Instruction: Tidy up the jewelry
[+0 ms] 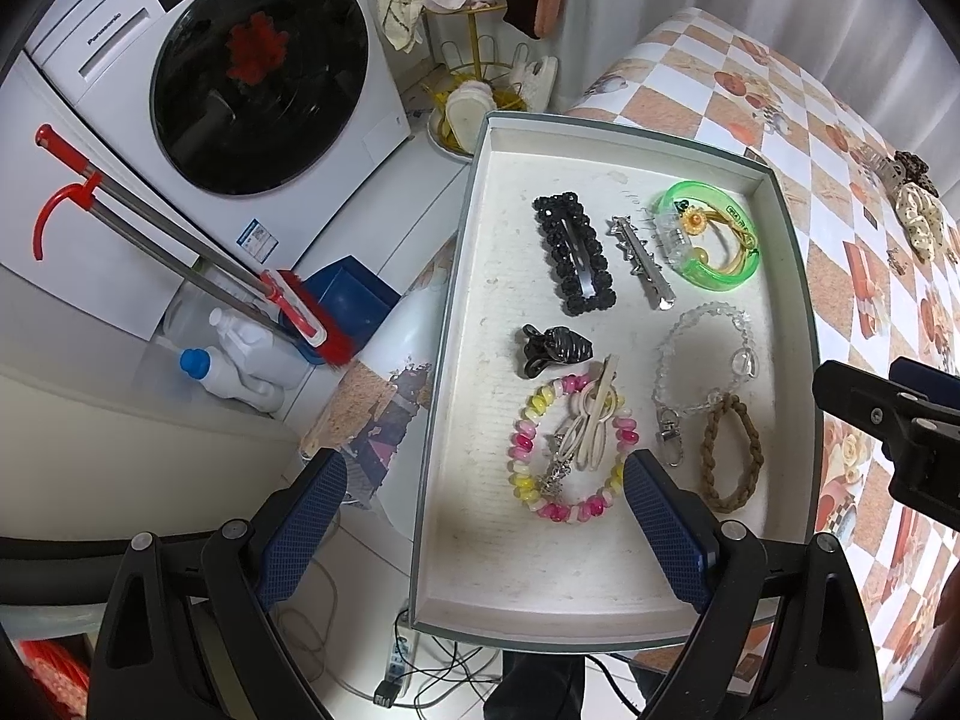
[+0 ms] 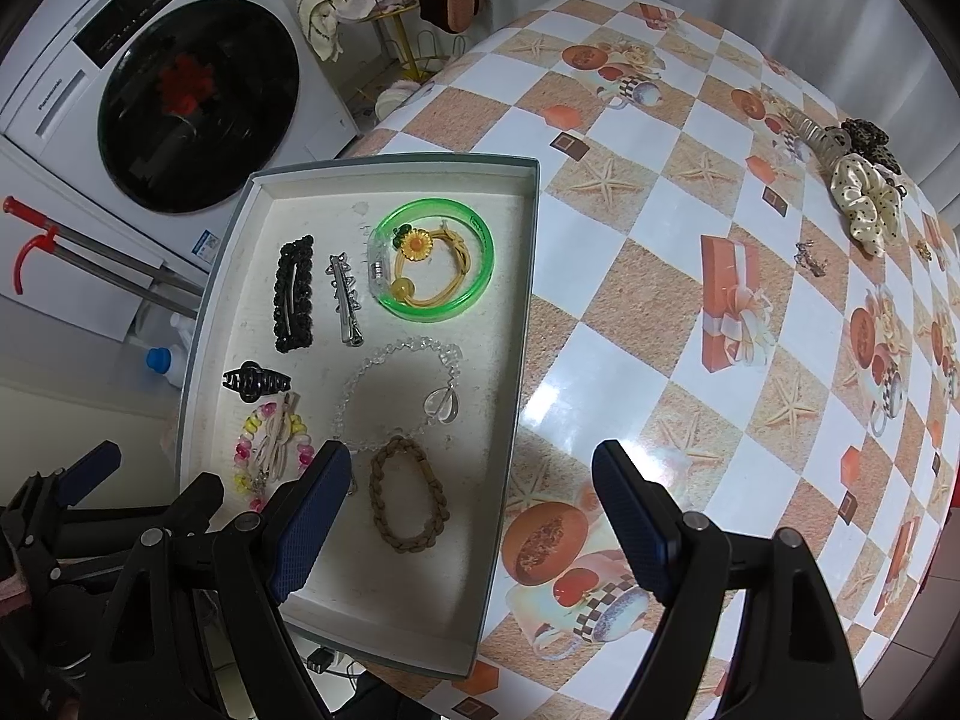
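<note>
White tray (image 2: 384, 630) of bracelets and clips, left gripper (image 1: 485, 516) and right gripper (image 2: 471, 516) spread wide, empty

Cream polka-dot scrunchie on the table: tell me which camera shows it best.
The right wrist view. There the cream polka-dot scrunchie lies unobstructed on the checkered tablecloth, dots visible, beside a dark scrunchie. The left wrist view catches it only small and distorted at the right edge.

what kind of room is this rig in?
Likely a home laundry or utility corner. A front-loading washing machine stands beside the table, with a red broom and detergent bottles on the floor next to it, and a gold rack draped with cloths behind.
</note>
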Demonstrator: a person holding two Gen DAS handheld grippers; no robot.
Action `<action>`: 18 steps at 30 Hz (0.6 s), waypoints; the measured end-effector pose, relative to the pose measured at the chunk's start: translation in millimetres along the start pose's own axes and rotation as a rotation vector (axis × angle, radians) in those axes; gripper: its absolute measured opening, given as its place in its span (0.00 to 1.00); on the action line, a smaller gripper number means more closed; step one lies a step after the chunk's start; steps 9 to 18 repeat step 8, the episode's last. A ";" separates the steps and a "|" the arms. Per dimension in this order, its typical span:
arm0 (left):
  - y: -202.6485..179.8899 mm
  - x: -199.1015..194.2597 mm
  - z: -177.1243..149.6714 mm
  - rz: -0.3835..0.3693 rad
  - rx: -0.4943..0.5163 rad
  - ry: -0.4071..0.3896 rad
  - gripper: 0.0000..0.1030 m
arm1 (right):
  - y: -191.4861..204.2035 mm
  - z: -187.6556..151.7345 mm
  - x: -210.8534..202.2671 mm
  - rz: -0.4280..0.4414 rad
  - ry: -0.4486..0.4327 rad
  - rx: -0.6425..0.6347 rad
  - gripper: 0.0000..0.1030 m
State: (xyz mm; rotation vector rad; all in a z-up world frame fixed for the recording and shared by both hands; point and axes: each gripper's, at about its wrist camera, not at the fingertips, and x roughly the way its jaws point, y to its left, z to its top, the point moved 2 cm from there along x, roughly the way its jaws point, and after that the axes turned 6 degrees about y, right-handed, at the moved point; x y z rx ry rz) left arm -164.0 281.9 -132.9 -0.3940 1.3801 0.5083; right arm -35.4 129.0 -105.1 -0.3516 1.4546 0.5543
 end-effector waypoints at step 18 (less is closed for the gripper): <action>0.1 -1.0 3.5 0.004 0.001 -0.006 0.94 | 1.8 0.0 3.7 0.002 0.007 -0.005 0.82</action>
